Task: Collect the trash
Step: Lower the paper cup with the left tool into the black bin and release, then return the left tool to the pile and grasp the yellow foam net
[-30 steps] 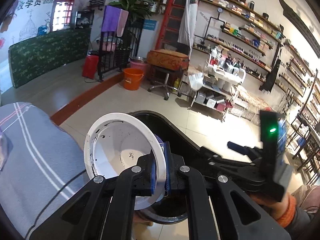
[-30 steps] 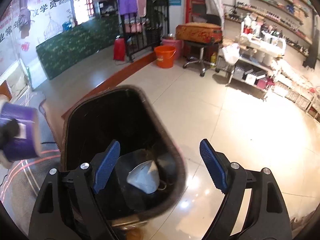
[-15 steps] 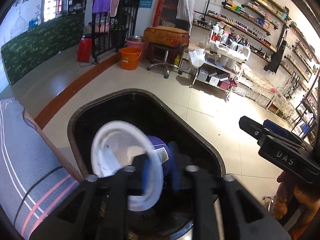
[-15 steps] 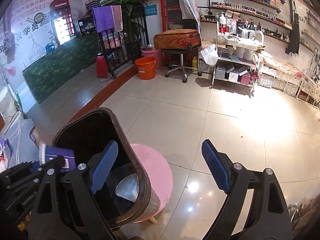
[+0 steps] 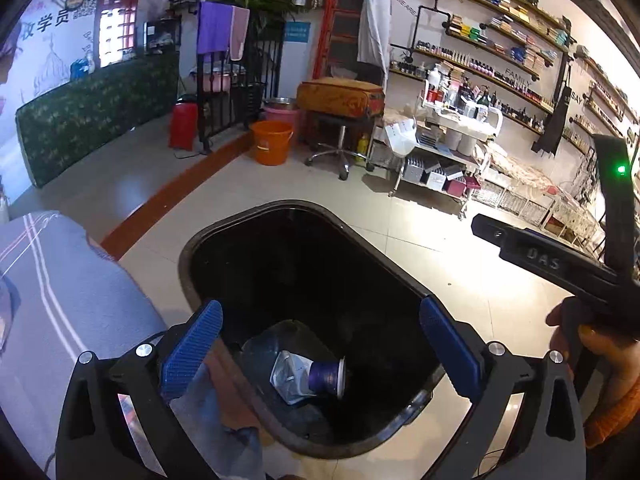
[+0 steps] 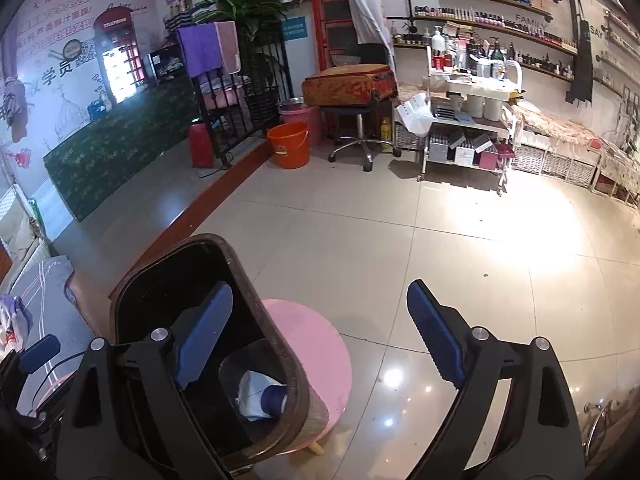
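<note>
A black trash bin (image 5: 384, 264) stands open below me. At its bottom lie a purple paper cup (image 5: 326, 378) on its side and a crumpled grey-white wrapper (image 5: 288, 376). My left gripper (image 5: 320, 352) is open and empty, right above the bin's mouth. My right gripper (image 6: 320, 332) is open and empty, over the bin's right rim (image 6: 248, 280); the cup (image 6: 274, 398) and wrapper (image 6: 252, 394) show there too. The right gripper's body (image 5: 560, 264) shows at the right of the left wrist view.
A pink round stool (image 6: 316, 344) stands against the bin. A grey striped cloth surface (image 5: 48, 288) lies left of it. Farther off stand an orange bucket (image 5: 271, 142), a swivel stool (image 5: 340, 152), a white cart (image 6: 468, 128) and wall shelves. Tiled floor (image 6: 440, 240) lies between.
My left gripper held the cup over the bin, then opened; the cup now lies at the bin's bottom. My right gripper has moved right and back from the bin.
</note>
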The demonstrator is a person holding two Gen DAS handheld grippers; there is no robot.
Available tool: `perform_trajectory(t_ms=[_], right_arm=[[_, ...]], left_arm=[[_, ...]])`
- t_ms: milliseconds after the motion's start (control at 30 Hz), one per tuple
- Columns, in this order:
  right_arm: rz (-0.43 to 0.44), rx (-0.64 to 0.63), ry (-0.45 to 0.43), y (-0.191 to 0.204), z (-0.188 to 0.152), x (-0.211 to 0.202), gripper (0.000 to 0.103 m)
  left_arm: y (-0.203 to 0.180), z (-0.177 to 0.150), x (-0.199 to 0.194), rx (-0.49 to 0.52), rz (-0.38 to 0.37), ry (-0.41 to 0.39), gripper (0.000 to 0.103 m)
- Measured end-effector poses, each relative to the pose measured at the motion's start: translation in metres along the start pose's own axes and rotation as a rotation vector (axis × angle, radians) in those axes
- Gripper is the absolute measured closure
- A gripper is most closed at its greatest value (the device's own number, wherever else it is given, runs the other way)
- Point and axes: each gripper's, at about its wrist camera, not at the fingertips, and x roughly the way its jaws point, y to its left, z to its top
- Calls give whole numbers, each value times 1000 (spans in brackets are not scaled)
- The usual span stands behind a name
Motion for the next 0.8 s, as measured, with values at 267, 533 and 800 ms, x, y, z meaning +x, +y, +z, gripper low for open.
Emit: perform_trajectory(t_ms=[267, 533, 800], right_arm=[[56, -49, -13, 27, 1, -9, 13], [163, -130, -7, 74, -10, -23, 13], [316, -252, -20, 139, -27, -44, 13]], left_arm=[[18, -7, -42, -9, 112, -69, 6], [42, -15, -79, -49, 211, -132, 6], [76, -36, -110, -122, 302, -152, 6]])
